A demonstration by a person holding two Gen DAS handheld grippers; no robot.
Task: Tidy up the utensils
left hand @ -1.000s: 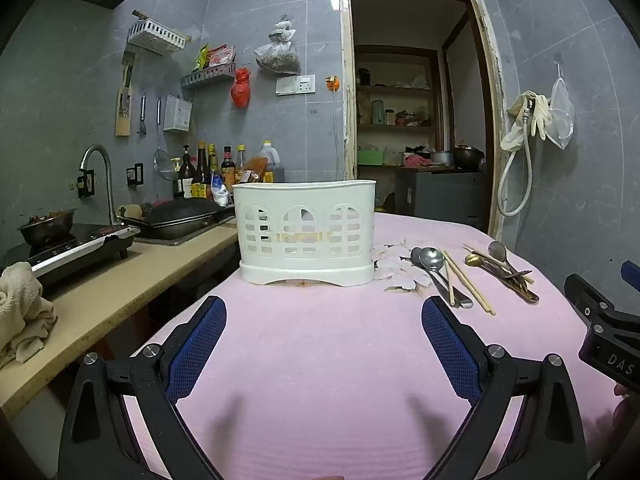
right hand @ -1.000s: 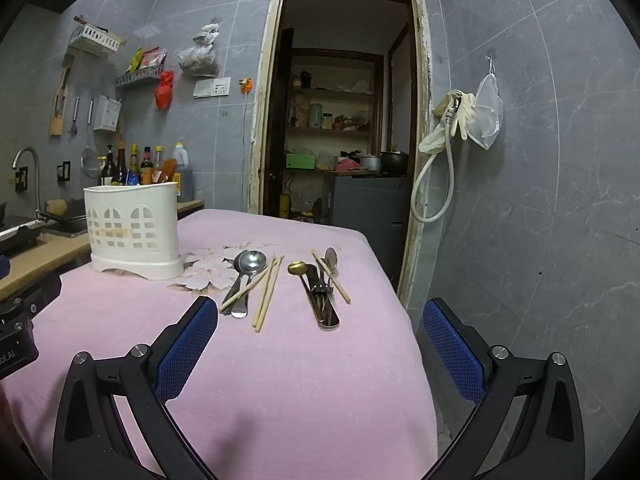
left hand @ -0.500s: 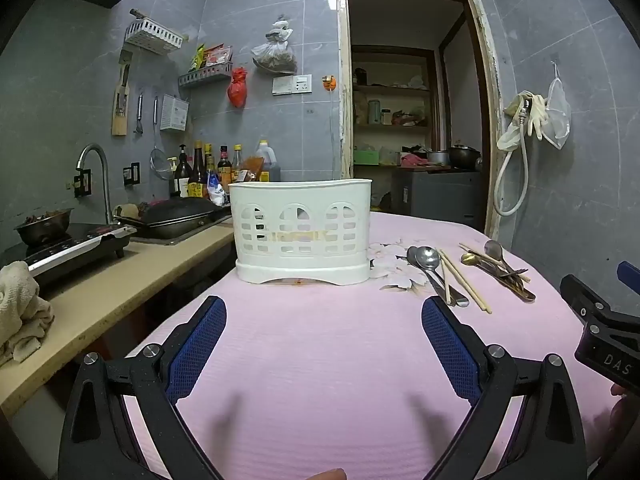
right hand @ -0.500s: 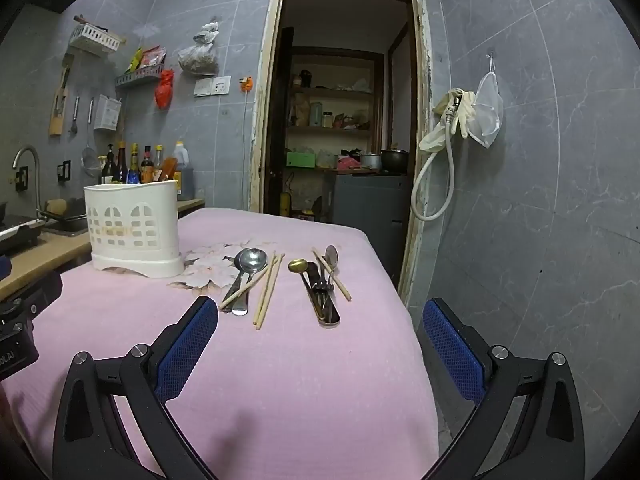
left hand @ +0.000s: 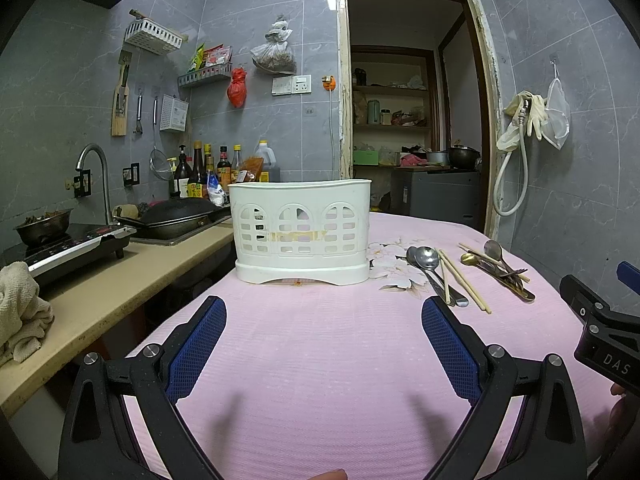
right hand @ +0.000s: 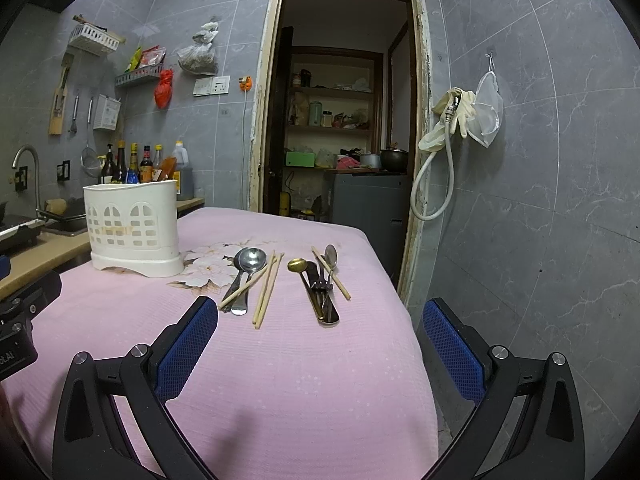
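Utensils, loose, on pink-clothed tabletop point(right hand: 320, 360):
- Two steel spoons point(right hand: 246, 270), bowls overlapping, handles toward the camera, lying just right of a printed flower patch point(right hand: 208, 266).
- Pale chopsticks point(right hand: 266, 290), a pair side by side beside the spoons; one more stick lies slantwise across the spoon handles.
- Second cluster, a little further right: gold spoon point(right hand: 298, 266), small fork point(right hand: 320, 284), small steel spoon point(right hand: 331, 256) and one chopstick laid across them (exact count in this pile is hard to tell).

White caddy point(left hand: 302, 230): plastic, arched cut-outs in its wall, upright on the tabletop to the left of both clusters, apart from them. Its inside is not visible.

Left gripper point(left hand: 322, 344): blue pads spread wide, holding nothing, above bare cloth, facing the caddy.

Right gripper point(right hand: 320, 340): likewise spread wide and empty, touching nothing; the utensils lie ahead of it, the spoon handles near its left pad point(right hand: 186, 354).

Surroundings: counter point(left hand: 100, 300) with wok point(left hand: 176, 220) and sauce bottles point(left hand: 208, 168) to the left; open doorway point(right hand: 344, 120) behind.
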